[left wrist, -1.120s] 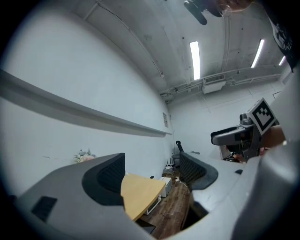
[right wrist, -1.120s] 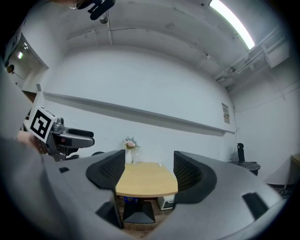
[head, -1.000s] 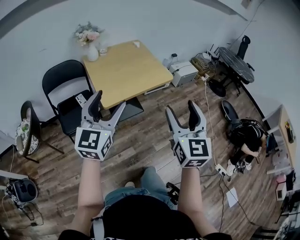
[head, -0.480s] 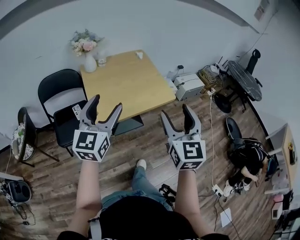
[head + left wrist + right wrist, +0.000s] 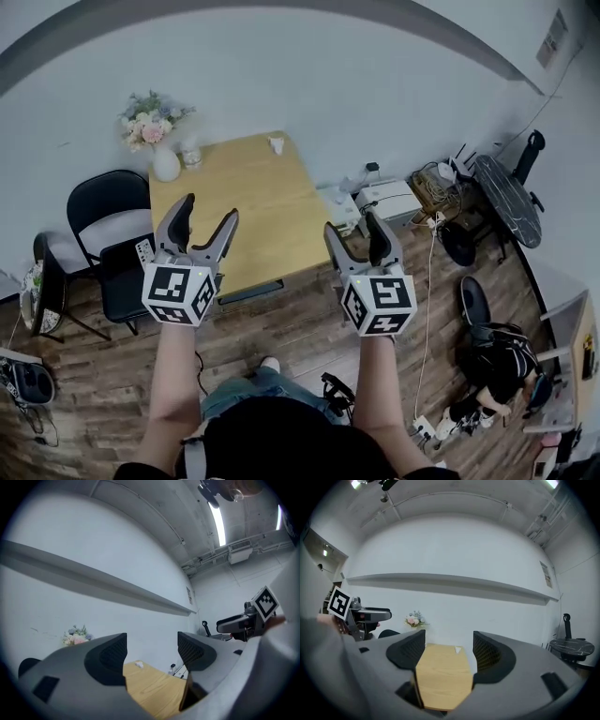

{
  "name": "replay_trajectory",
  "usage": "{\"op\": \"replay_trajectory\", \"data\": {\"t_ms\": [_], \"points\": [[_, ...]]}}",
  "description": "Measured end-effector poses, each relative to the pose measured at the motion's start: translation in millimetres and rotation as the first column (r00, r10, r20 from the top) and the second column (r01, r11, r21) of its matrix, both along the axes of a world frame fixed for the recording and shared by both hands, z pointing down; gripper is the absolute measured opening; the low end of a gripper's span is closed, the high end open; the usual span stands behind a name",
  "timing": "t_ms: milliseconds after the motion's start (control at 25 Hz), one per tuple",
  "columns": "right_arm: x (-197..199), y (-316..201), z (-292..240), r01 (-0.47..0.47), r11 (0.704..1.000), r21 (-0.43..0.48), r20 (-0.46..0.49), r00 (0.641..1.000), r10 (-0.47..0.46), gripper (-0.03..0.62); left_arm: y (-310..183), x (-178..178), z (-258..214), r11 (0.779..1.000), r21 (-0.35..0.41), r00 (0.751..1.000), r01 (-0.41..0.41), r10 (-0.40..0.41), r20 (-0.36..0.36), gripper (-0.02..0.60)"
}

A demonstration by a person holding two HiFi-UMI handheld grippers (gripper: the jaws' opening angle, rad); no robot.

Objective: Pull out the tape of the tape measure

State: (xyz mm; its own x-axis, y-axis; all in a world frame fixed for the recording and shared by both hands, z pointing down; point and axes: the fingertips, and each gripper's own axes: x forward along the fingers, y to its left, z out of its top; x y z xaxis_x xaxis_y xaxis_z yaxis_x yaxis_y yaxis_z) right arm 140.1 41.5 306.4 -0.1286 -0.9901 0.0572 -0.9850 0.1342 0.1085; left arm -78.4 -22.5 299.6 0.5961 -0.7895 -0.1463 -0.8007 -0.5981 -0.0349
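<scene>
Hovering level, the left gripper (image 5: 206, 212) shows jaws wide apart and empty, their inner faces dark and ribbed, aimed over a square pale-wood table (image 5: 253, 202) just ahead, apparently a ready stance rather than a grasp; beyond it to the left, a round white vase (image 5: 165, 167) of flowers (image 5: 150, 117); the right gripper (image 5: 354, 227) matches, spread and bare; no tape measure can be made out, only a small white scrap (image 5: 275, 144) far ahead between both grippers, too small to identify.

— What's that small white thing (image 5: 275, 143) at the far edge of the table (image 5: 262, 202)?
— Too small to tell. The left gripper (image 5: 206, 212) covers part of the table's left edge and of the black chair (image 5: 105, 199).
</scene>
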Motion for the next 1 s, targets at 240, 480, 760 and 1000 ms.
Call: {"op": "replay_trajectory", "data": {"t_ms": [240, 480, 760, 1000], "points": [[23.8, -57.3, 23.2, 0.044, 0.998, -0.039, 0.023, 0.999, -0.043, 0.333, -42.8, 28.8, 19.9, 0.999, -0.048, 0.999, 0.023, -0.021, 0.03, 0.342], [36.9, -109.8, 51.5, 0.057, 0.995, -0.077, 0.018, 0.998, -0.056, 0.333, -85.9, 44.1, 36.6, 0.996, -0.079, 0.998, 0.03, -0.026, 0.052, 0.342], [43.8, -212.1, 77.7, 0.082, 0.987, -0.14, 0.04, 0.996, -0.077, 0.333, -176.6, 50.6, 58.2, 0.991, -0.126, 0.998, 0.04, -0.035, 0.042, 0.342], [36.2, -328.3, 104.6, 0.118, 0.97, -0.215, 0.061, 0.992, -0.107, 0.333, -265.0, 51.4, 80.0, 0.983, -0.176, 0.998, 0.056, -0.05, 0.038, 0.342]]}}
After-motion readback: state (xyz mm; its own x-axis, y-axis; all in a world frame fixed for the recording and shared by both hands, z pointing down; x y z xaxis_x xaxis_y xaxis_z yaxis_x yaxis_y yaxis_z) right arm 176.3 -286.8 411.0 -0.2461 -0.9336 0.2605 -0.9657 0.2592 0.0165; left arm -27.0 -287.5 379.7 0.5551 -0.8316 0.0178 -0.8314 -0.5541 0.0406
